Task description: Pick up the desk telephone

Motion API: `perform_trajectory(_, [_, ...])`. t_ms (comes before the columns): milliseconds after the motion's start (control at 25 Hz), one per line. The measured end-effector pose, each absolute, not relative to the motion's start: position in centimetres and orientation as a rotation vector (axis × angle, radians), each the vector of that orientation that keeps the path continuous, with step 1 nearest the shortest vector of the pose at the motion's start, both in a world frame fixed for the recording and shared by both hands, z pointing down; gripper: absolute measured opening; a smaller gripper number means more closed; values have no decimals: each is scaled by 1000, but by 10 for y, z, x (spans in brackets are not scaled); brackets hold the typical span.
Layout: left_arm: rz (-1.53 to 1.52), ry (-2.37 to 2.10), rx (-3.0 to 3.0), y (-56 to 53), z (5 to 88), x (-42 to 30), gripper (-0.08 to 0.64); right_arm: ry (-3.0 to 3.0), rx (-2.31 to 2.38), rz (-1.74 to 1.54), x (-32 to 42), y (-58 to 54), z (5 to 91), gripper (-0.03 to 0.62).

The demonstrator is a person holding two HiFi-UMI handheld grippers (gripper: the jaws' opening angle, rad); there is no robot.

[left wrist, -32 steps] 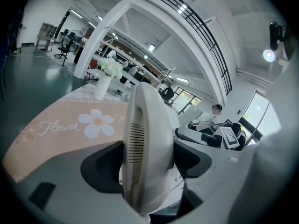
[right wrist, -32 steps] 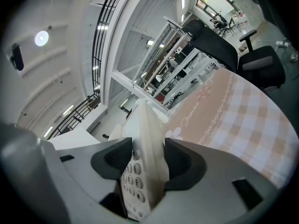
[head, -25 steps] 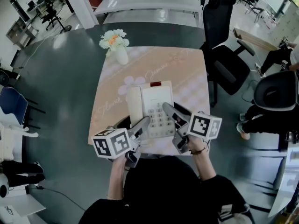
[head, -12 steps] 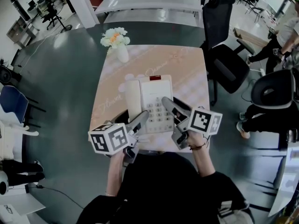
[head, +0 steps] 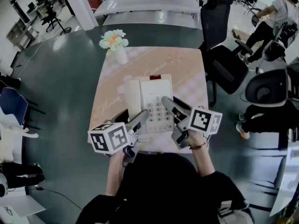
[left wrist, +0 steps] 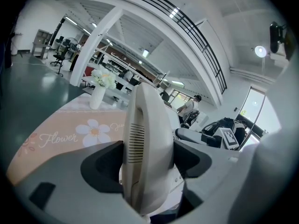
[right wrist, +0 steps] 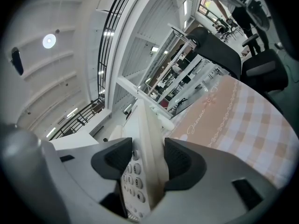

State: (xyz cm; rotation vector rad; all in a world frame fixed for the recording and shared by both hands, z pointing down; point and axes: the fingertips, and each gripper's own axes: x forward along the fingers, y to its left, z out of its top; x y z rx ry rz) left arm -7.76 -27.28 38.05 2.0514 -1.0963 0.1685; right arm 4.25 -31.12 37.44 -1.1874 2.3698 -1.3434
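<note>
The white desk telephone (head: 154, 101), handset on its left and keypad in the middle, is held between both grippers over the pink tablecloth (head: 187, 73). My left gripper (head: 142, 118) is shut on the handset side; in the left gripper view both pads press the handset (left wrist: 147, 139) at the left gripper (left wrist: 148, 164). My right gripper (head: 167, 104) is shut on the phone's right edge; in the right gripper view the keypad body (right wrist: 140, 181) stands on edge between the right gripper (right wrist: 142, 164) pads. The near end looks raised off the cloth.
A white vase of flowers (head: 114, 43) stands at the table's far left corner. A black office chair (head: 224, 55) stands close to the table's right side, with more chairs and a person (head: 273, 17) beyond. Grey floor surrounds the table.
Both grippers and the telephone stay almost where they were, still gripped. At the far right a person has got up from a chair and walked further back.
</note>
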Motion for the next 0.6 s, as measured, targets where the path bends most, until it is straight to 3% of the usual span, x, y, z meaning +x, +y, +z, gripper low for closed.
perform_trajectory(600, [174, -1105, 2043, -274, 384, -74, 324, 2360, -1198, -1377, 48, -311, 382, 202])
